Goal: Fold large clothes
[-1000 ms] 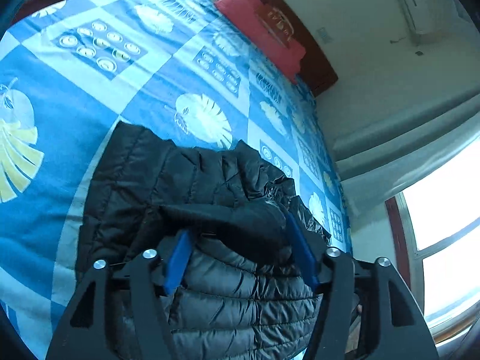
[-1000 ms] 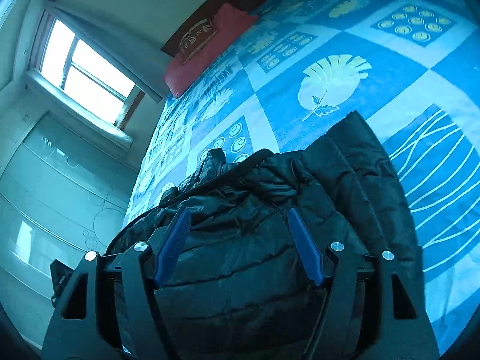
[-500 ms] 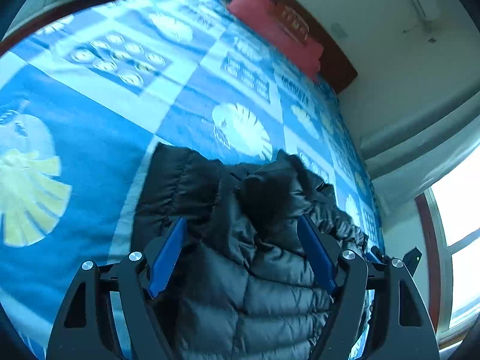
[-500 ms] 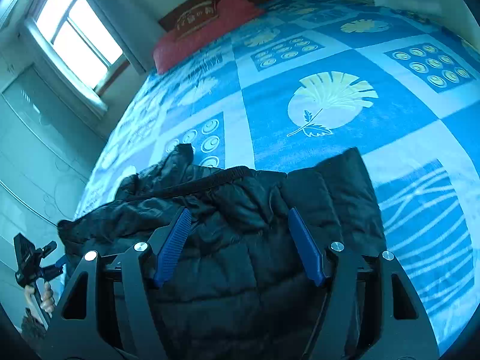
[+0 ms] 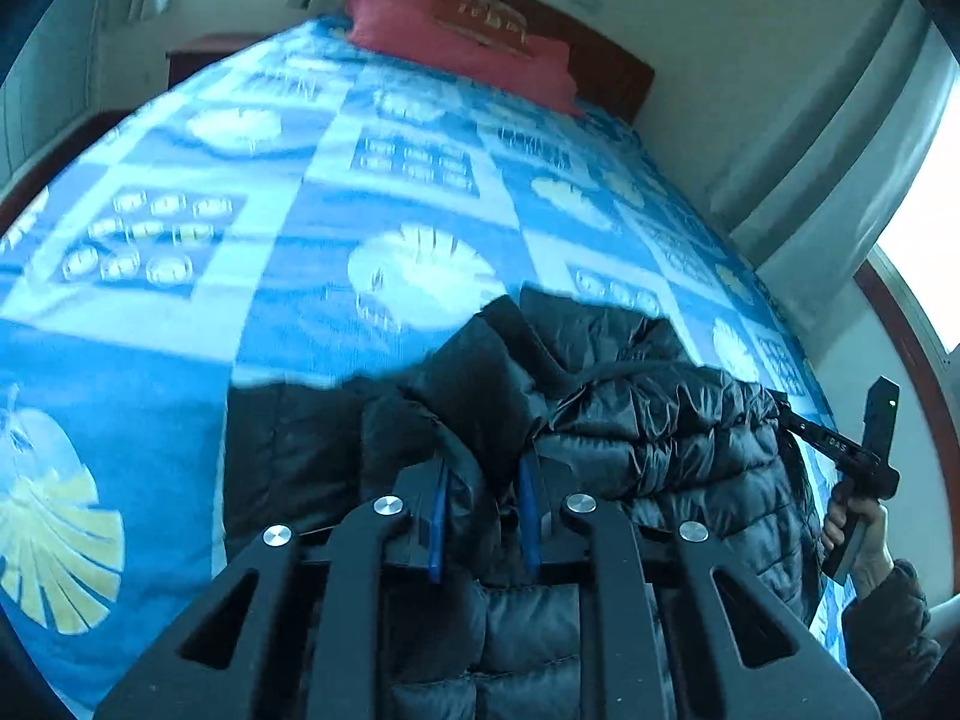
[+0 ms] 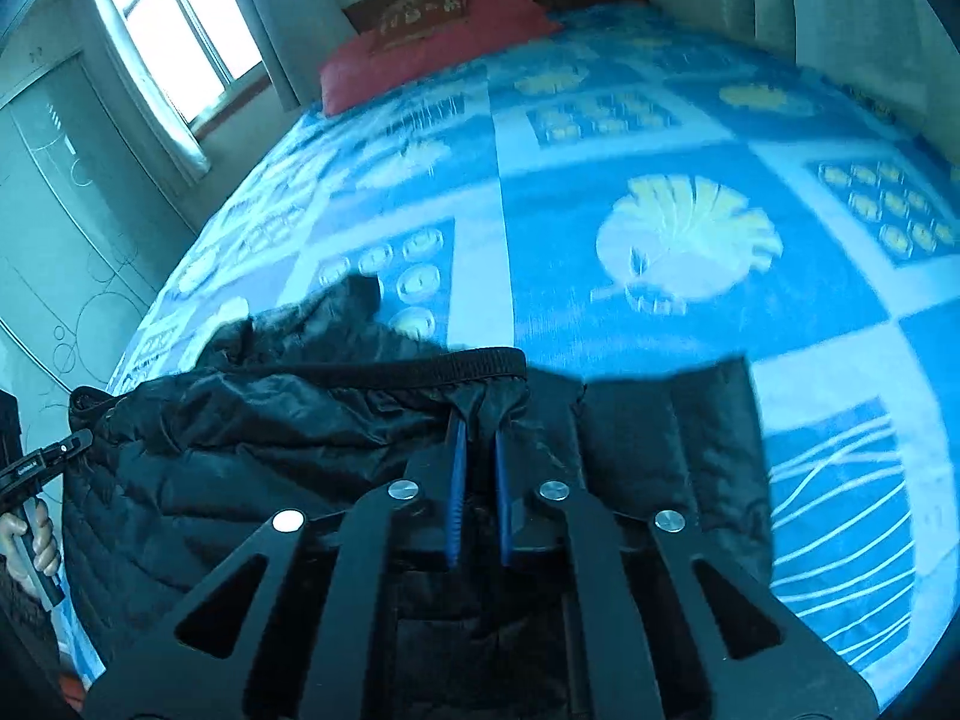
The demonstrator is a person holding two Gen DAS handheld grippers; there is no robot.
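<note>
Black puffer jacket [image 5: 630, 450] lying bunched on the bed [image 5: 300, 240]. Left gripper [image 5: 480, 516] closing on a quilted fold; right gripper [image 6: 477, 498] clamped on the hem. Best to lift both evenly, keeping the edge taut.

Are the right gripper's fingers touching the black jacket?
Touching. The right wrist view shows the right gripper with its fingers pinching a fold of the black jacket.

**Bed with jacket and pillow**

The bed [image 5: 372, 192] wears a blue-and-white patchwork cover printed with pale leaf and circle motifs. A black quilted jacket [image 5: 648, 432] lies bunched on its near end. A red pillow [image 6: 432, 42] rests against the dark wooden headboard [image 5: 600, 54].
</note>
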